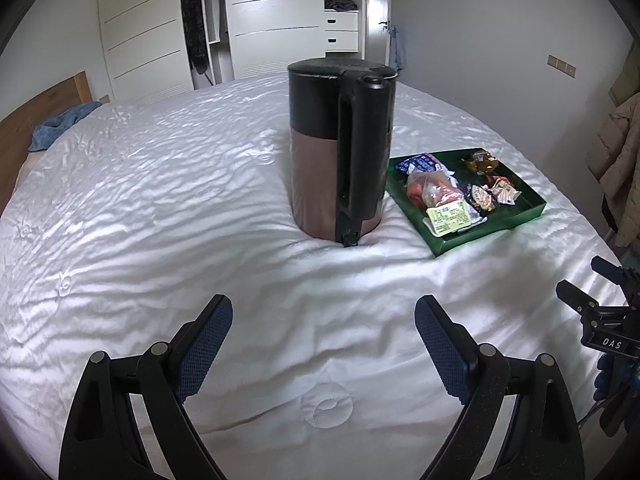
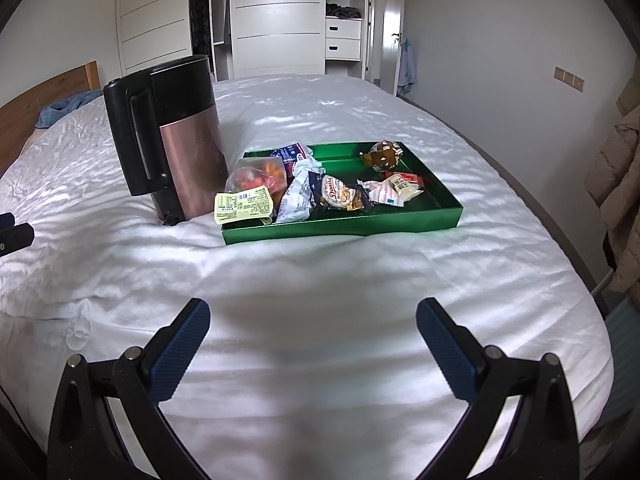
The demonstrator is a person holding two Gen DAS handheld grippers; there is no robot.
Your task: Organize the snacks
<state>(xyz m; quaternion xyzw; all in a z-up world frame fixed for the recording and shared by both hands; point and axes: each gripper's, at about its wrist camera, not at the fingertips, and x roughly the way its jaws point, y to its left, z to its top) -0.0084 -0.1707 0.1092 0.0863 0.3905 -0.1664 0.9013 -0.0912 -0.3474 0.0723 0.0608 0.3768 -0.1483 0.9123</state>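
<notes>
A green tray (image 2: 344, 225) lies on the white bed and holds several wrapped snacks: a clear bag of red and orange pieces (image 2: 256, 176), a dark cookie packet (image 2: 340, 196), a brown wrapped cake (image 2: 384, 156) and a white striped packet (image 2: 394, 192). The tray also shows in the left wrist view (image 1: 520, 220) at the right. My left gripper (image 1: 324, 320) is open and empty over bare sheet, short of the kettle. My right gripper (image 2: 314, 320) is open and empty, short of the tray's front edge.
A black and copper kettle (image 1: 340, 152) stands upright on the bed just left of the tray; it also shows in the right wrist view (image 2: 172, 140). A blue towel (image 1: 60, 124) lies by the wooden headboard. Wardrobes stand behind the bed. Coats hang at the right.
</notes>
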